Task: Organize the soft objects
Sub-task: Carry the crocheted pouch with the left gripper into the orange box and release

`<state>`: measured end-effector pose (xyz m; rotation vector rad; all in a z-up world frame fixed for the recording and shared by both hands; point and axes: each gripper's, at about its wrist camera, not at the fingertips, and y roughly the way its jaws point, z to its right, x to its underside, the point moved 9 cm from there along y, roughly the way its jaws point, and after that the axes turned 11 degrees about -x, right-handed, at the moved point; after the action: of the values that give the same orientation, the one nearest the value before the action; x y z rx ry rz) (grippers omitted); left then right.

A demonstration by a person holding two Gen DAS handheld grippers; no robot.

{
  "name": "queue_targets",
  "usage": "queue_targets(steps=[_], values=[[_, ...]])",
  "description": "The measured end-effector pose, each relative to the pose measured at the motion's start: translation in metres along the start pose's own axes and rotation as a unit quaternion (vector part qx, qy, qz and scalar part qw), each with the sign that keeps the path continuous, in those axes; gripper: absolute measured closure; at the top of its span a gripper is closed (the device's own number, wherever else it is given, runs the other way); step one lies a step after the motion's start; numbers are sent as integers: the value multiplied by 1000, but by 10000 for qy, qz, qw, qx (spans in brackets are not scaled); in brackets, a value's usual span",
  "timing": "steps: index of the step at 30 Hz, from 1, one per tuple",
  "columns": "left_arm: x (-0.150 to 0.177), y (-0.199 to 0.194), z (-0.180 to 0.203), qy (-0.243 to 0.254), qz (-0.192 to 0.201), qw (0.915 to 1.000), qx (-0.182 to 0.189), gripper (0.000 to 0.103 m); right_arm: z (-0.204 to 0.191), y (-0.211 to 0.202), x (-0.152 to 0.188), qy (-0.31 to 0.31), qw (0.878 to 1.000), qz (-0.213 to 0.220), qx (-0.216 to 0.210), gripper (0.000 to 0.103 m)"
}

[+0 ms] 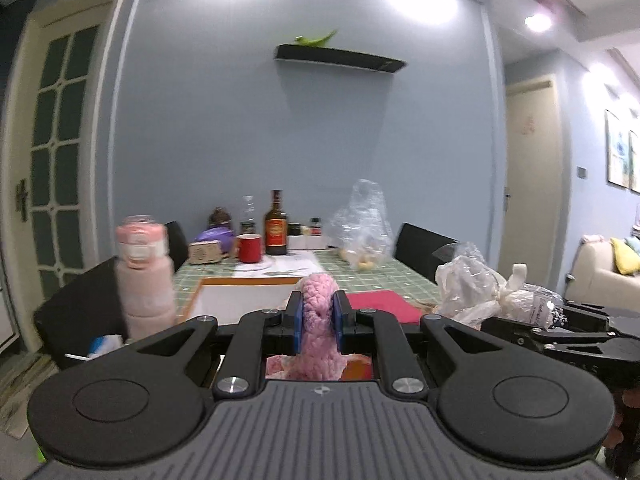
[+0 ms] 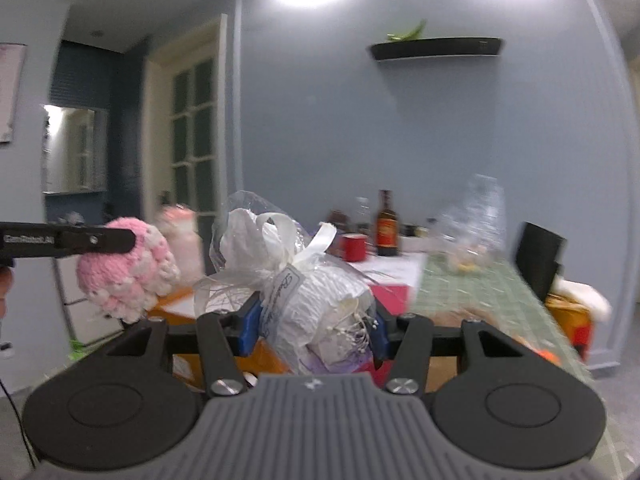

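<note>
The left gripper [image 1: 318,322] pinches one pink fuzzy toy [image 1: 317,332], which stands up tall between its blue pads. The right gripper [image 2: 314,330] squeezes one white wrapped bundle [image 2: 308,296], its ribbon end up. Both are held up above the green table [image 1: 384,276].

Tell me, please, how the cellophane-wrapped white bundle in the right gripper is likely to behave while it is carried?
The wrapped bundle probably yields rather than staying stiff: the right gripper pinches it and its crinkled film bulges past the pads. It looks light for its bulk. The glossy wrap may be slippery, and the thin white stems sticking out seem fragile.
</note>
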<state>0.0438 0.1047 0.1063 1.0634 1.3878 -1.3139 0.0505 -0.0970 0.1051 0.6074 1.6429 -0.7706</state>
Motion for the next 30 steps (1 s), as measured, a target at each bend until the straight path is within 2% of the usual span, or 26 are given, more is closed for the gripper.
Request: queue_targets(steps=[3,7,12,19,23,26,30], values=[[-9,20,-22,-123,-116,9997,-191,86,-8,34,-11,11,9994,-97,-328,51],[-9,49,-45,-293,-375,9983,-321,86,-22,73,-17,-156,9982,-310,-489,51],[1,84,-58,-136,-620,9969,-454,86,-35,115,-9,-491,9945,-686,-627,51],[23,112,-58,191,-929,9951,-283,86,-33,166,11,-695,9879,-1174,-742,51],[29,121,-56,464,-963,9941,-197,86,-29,189,24,-766,9842,-1416,-734,51],[32,128,-55,405,-1120,9929,3,87,-27,200,31,-842,9811,-1571,-747,51],[32,131,-53,365,-1076,9932,245,87,-22,209,36,-898,9793,-1664,-723,51]])
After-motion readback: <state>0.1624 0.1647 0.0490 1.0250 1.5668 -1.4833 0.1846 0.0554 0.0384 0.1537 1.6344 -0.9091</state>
